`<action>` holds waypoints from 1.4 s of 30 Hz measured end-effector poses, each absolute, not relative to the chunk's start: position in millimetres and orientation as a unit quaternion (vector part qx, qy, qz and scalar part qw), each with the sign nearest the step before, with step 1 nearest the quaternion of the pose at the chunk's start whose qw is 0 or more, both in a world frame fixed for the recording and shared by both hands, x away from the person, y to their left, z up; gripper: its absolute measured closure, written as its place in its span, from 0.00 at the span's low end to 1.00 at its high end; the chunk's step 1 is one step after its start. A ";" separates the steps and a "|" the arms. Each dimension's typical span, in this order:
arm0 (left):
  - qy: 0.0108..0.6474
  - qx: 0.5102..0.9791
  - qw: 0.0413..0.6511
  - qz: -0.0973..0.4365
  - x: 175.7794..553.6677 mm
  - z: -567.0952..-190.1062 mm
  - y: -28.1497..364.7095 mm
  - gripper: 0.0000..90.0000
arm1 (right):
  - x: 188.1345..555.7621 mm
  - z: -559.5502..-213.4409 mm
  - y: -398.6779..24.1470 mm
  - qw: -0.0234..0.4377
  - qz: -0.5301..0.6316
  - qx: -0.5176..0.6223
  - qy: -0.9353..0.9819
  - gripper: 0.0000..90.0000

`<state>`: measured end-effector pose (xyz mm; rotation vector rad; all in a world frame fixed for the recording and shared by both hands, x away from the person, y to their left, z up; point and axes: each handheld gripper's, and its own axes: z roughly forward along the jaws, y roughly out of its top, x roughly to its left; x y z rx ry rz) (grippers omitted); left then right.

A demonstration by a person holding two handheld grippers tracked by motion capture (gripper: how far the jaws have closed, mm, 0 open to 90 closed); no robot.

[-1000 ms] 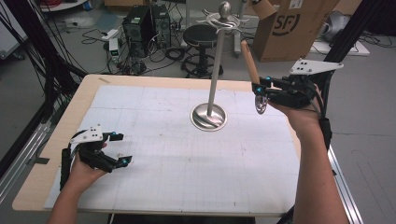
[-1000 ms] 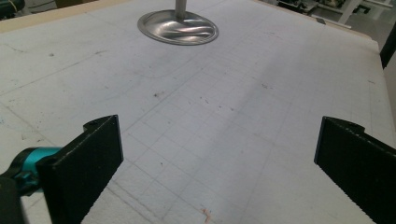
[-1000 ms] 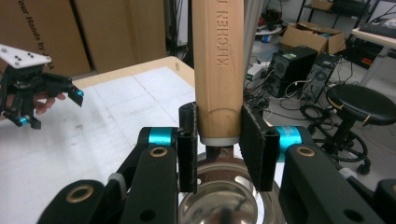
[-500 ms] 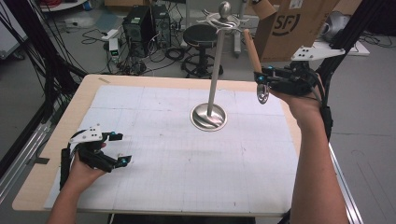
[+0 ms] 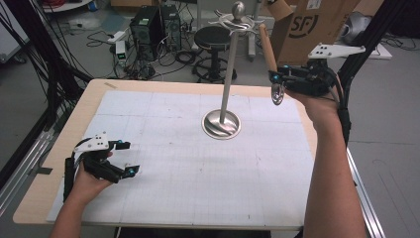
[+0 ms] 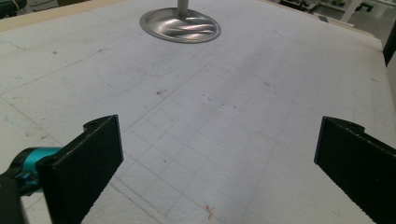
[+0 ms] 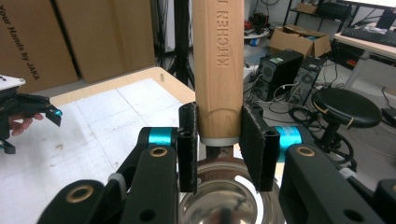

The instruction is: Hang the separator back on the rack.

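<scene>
A utensil with a wooden handle (image 5: 267, 47) and a metal bowl (image 5: 278, 93) is held upright, handle up, by my right gripper (image 5: 274, 77). That gripper hangs in the air right of the metal hanging stand (image 5: 228, 74), close under its hooked top (image 5: 237, 12). In the right gripper view the jaws are shut on the handle (image 7: 218, 60) just above the bowl (image 7: 229, 196). My left gripper (image 5: 130, 157) rests low at the mat's front left. Its jaws are open with bare mat between them (image 6: 217, 163). The stand's round base (image 6: 180, 25) lies far ahead of it.
A white gridded mat (image 5: 173, 148) covers the wooden table (image 5: 44, 193). Behind the table, on the floor, are a black stool (image 5: 215, 37), a computer tower (image 5: 148, 25), cables and a cardboard box (image 5: 312, 25). A black frame post (image 5: 366, 44) rises at the right.
My right gripper has risen and shifted slightly left with the utensil, bringing the handle's end near the stand's top hooks. The left gripper has stayed put.
</scene>
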<state>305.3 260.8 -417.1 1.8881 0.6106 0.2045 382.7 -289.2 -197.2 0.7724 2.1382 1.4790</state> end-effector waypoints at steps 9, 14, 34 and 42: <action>0.256 0.795 0.542 0.086 304.8 -416.8 260.7 0.02 | 387.6 -200.4 -284.6 0.210 0.529 0.277 0.774 0.77; 0.257 0.796 0.541 0.087 305.1 -417.1 260.4 0.02 | 389.3 -201.7 -281.7 0.208 0.526 0.277 0.777 0.77; 0.257 0.797 0.540 0.085 305.4 -418.0 260.1 0.02 | 404.8 -211.9 -263.4 0.192 0.520 0.280 0.784 0.77; 0.258 0.798 0.538 0.085 305.4 -418.2 260.2 0.02 | 410.7 -216.0 -256.8 0.193 0.513 0.280 0.788 0.77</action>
